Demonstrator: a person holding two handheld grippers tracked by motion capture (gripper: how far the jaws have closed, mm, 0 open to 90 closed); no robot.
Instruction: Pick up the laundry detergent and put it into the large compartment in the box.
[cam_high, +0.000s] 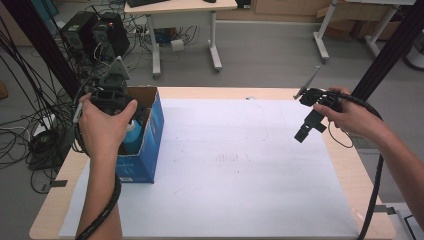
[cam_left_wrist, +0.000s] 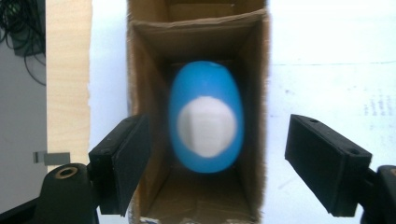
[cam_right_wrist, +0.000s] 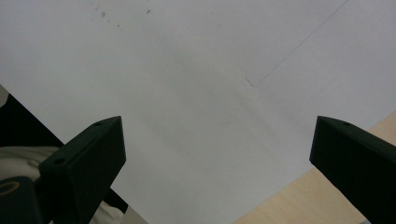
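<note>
A blue bottle (cam_left_wrist: 206, 123) with a white cap is standing inside the open blue carton (cam_high: 151, 131), its walls hemming it in on all sides. The carton is sitting at the left edge of the white sheet (cam_high: 235, 165) covering the table (cam_high: 350, 165). The left gripper (cam_left_wrist: 219, 163) is hanging directly above the carton's mouth, jaws spread, gripping nothing. Well right of the carton, the right gripper (cam_right_wrist: 219, 163) is hovering over bare sheet, jaws spread and empty.

The cardboard box (cam_high: 145, 145) stands on the paper sheet (cam_high: 240, 165) at the table's (cam_high: 55, 200) left edge. A bottle (cam_left_wrist: 205, 123) stands inside the box. The left gripper (cam_left_wrist: 219, 163) hangs directly above the box opening. The right gripper (cam_high: 311, 122) hangs well right of the box, over the sheet's right edge.
</note>
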